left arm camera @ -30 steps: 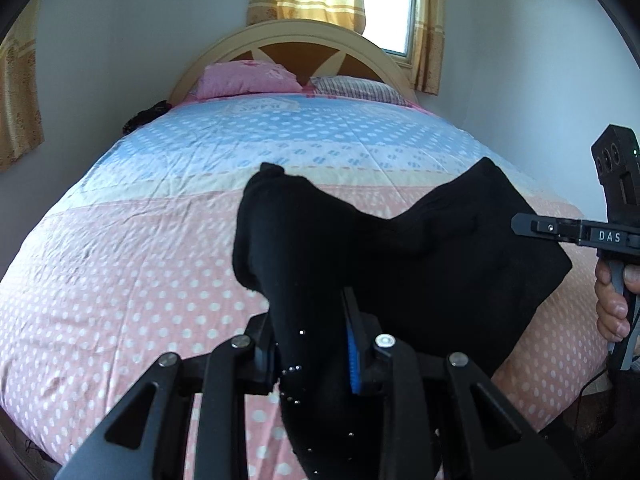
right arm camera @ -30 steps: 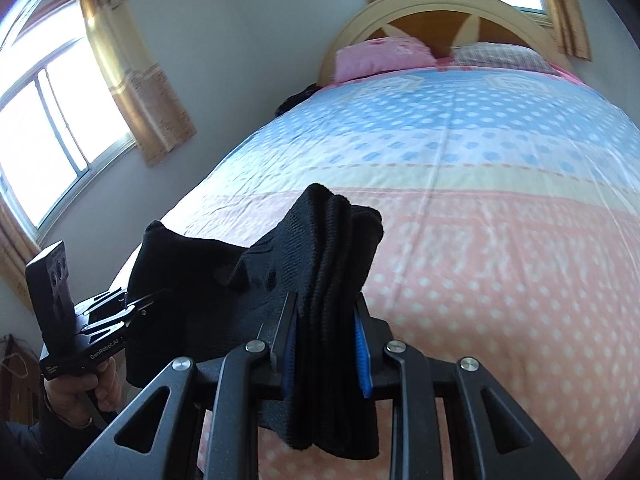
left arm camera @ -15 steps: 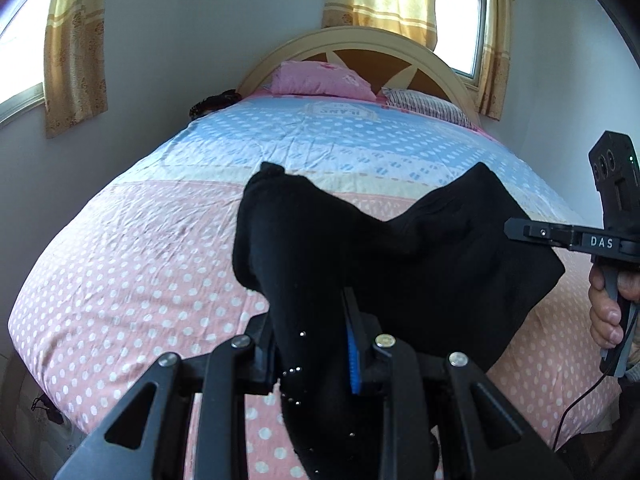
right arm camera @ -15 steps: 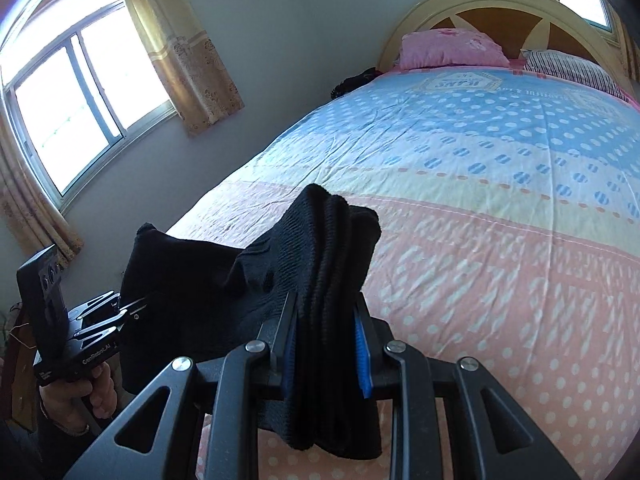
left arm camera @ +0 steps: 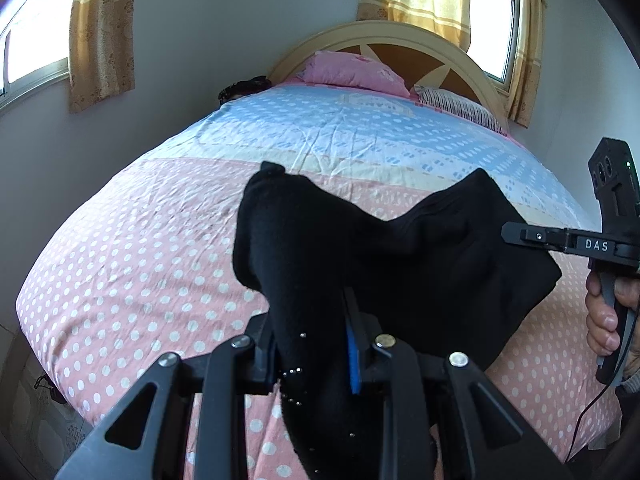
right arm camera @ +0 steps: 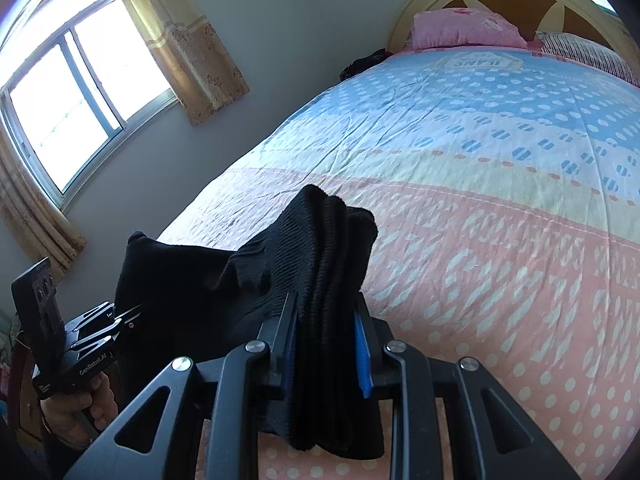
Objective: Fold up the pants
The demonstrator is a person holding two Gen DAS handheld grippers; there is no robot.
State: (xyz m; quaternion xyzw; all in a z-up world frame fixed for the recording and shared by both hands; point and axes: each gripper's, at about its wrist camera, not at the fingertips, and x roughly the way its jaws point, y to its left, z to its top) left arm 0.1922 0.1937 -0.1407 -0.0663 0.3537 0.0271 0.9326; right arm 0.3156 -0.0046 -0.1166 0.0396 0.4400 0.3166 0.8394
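"DAS" stands on the right tongs (left arm camera: pixel 520 236); "GenRobot.AI" on the left tongs (right arm camera: pixel 132 312).

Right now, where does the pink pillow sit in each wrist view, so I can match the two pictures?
Left wrist view: pink pillow is upper centre, against the headboard.
Right wrist view: pink pillow is upper right, at the bed's far end.
Shared landmark: the arched headboard with the brown star-shaped panel, right behind the pillow.

Black pants (left arm camera: pixel 392 264), soft knit, bunched and held up above the pink end of the bed (left arm camera: pixel 132 264), sagging between two raised corners. Near corner ribbed, in thick stacked folds (right arm camera: pixel 328 264). Lower part hidden, possibly touching the bed.
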